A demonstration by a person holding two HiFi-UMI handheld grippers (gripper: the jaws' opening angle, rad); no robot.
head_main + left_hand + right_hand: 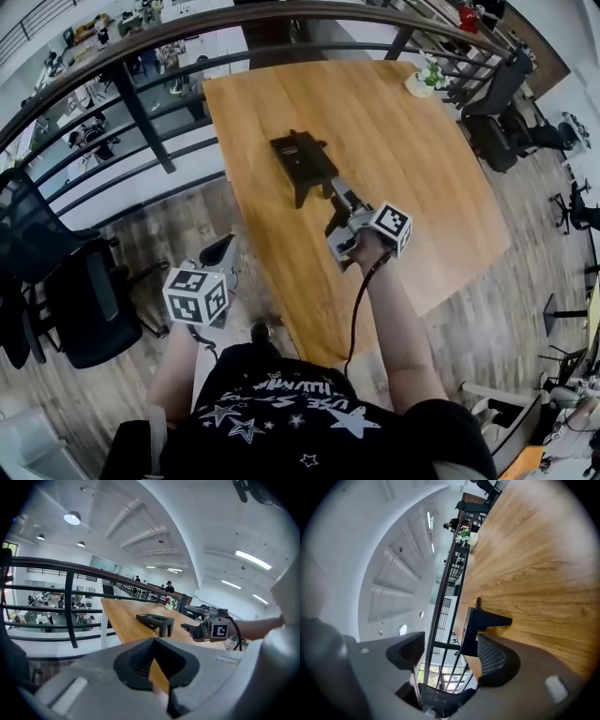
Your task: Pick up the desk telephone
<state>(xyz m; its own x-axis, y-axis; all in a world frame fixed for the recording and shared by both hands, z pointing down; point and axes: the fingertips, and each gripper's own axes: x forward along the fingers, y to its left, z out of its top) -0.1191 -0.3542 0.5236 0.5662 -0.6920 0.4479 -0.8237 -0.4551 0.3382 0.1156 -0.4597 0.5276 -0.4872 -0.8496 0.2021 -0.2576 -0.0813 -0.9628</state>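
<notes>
The black desk telephone (pixel 302 161) stands on its stand near the middle of the wooden table (pixel 422 169). My right gripper (pixel 337 211) is just on the near side of the phone, rolled onto its side with one jaw above the other. It is open and empty, its pads apart from the phone. In the right gripper view the phone (pixel 480 630) lies just beyond the wide jaws of the right gripper (pixel 452 656). My left gripper (pixel 220 251) hangs off the table's left edge over the floor. Its pads (pixel 140 660) look shut, with nothing held. The left gripper view also shows the phone (pixel 154 619) and the right gripper (pixel 189 618).
A dark metal railing (pixel 141 103) runs behind and to the left of the table. Black office chairs (pixel 75 291) stand at the left, and others (pixel 497 112) at the far right. A small potted plant (pixel 424 80) sits at the table's far corner.
</notes>
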